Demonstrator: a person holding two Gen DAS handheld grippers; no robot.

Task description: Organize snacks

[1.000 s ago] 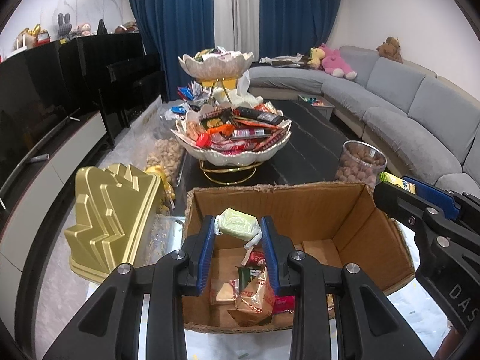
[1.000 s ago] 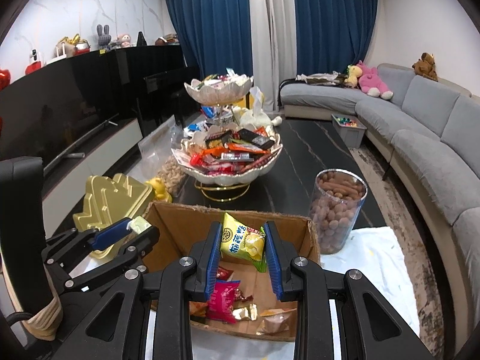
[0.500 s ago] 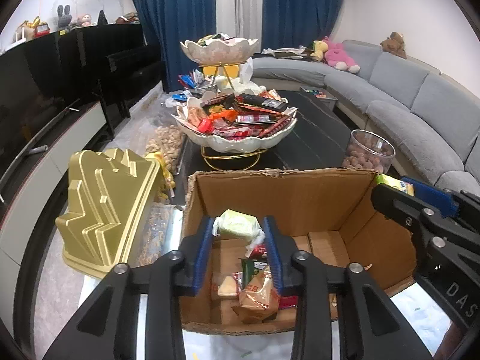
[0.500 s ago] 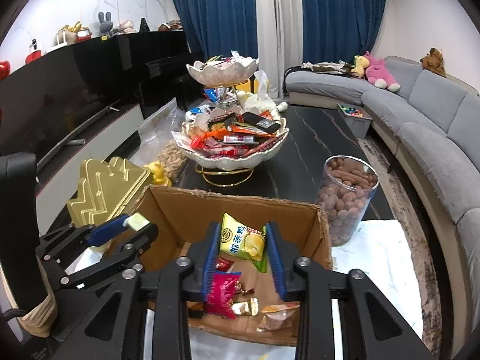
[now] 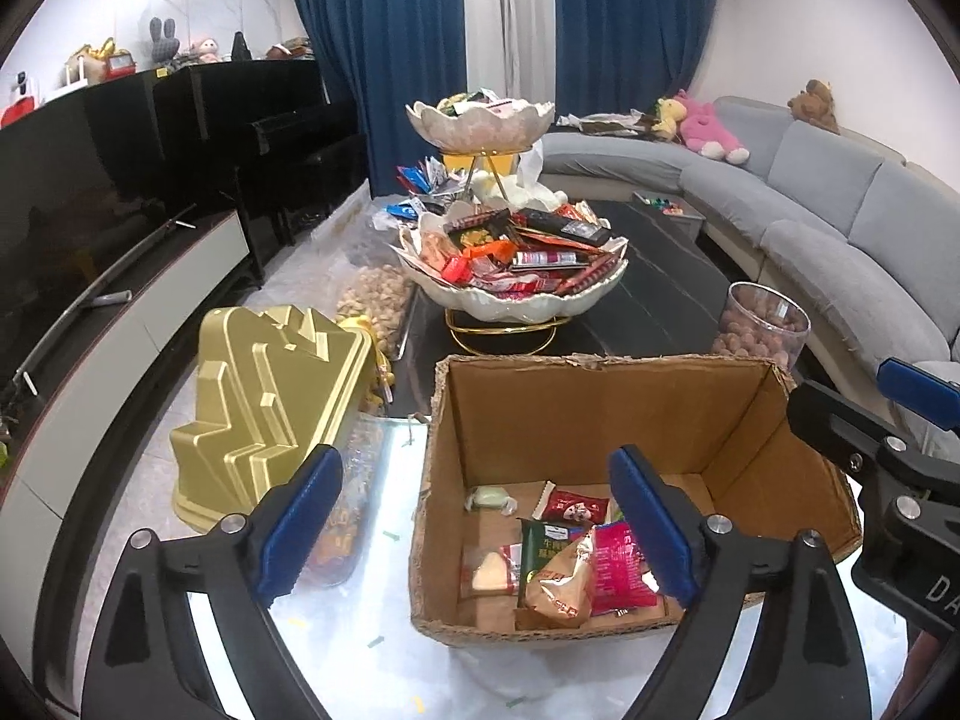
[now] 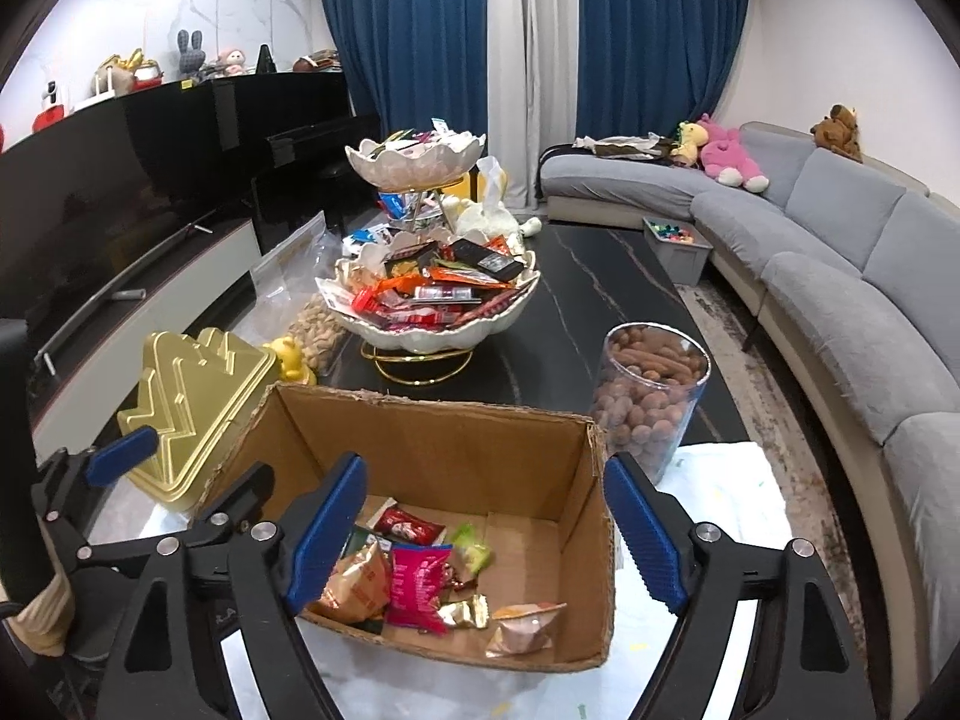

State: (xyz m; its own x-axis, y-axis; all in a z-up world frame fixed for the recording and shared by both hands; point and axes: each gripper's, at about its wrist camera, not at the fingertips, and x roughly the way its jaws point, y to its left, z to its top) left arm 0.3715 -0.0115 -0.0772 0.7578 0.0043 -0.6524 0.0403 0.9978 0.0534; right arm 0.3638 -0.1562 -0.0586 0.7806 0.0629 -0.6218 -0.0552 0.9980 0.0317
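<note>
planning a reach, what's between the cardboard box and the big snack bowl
Only bare dark tabletop lies between the cardboard box and the snack bowl, seen in the right wrist view.

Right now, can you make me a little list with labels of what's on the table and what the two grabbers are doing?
box: open cardboard box, nearest the cameras
in the box: loose snack packets, among them a pink packet and a pale green sweet
behind the box: two-tier snack bowl piled with wrapped snacks
right of the box: clear jar of brown nuts
left of the box: gold tin
left gripper: jaws opening, nothing between them
right gripper: jaws opening, nothing between them
</note>
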